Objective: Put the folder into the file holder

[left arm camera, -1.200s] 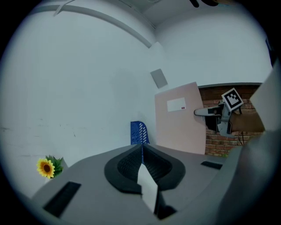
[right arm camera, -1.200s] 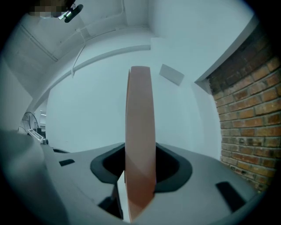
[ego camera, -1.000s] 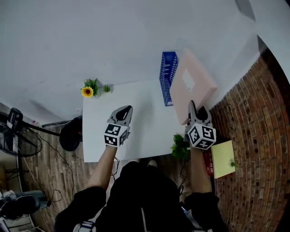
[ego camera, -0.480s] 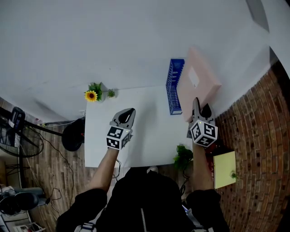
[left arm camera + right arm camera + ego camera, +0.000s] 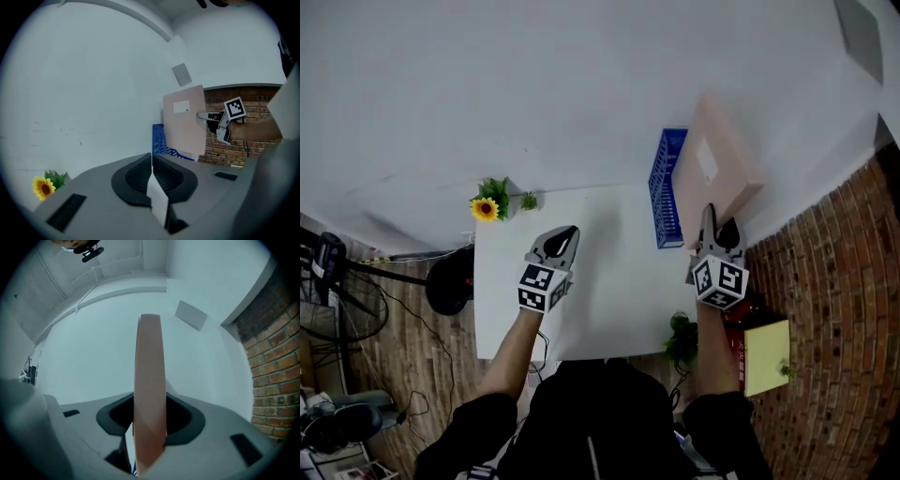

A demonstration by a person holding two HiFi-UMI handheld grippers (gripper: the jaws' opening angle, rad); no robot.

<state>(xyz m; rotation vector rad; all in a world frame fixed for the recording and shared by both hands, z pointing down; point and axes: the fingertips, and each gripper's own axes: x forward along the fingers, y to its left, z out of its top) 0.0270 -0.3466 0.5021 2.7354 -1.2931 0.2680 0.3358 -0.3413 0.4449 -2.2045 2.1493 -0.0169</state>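
Right gripper (image 5: 710,217) is pinching the folder (image 5: 718,161) just right of the holder (image 5: 667,188). Left gripper (image 5: 566,234), pressed together, is hovering mid-frame near the sunflower (image 5: 485,209).

The person wears a black top (image 5: 591,417) with dark sleeves (image 5: 473,417) stopping above the forearms, and the grey left gripper (image 5: 565,232) and right gripper (image 5: 711,217) each carry black ribbed pads (image 5: 136,176) and a white cube (image 5: 542,284) of black square markers.
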